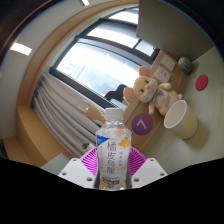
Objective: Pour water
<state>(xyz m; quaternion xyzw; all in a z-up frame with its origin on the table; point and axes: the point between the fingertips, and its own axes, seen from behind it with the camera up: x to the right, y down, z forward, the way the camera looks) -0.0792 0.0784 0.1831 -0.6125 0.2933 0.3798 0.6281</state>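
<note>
Jaws clamped on tilted bottle (pixel 114 152)

Single wide-angle view from the gripper, close behind its fingers (pixel 115 166), tilted steeply, facing table (pixel 190 45) and window (pixel 95 55).

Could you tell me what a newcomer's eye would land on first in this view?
First comes the clear bottle with a white cap and printed label, gripped between the gripper's pink-padded fingers and filling the foreground. Beyond it on the table sit a plush rabbit and a pale yellow cup, with a purple disc numbered 7 between bottle and cup. Everything looks tilted, with a large window behind.
</note>
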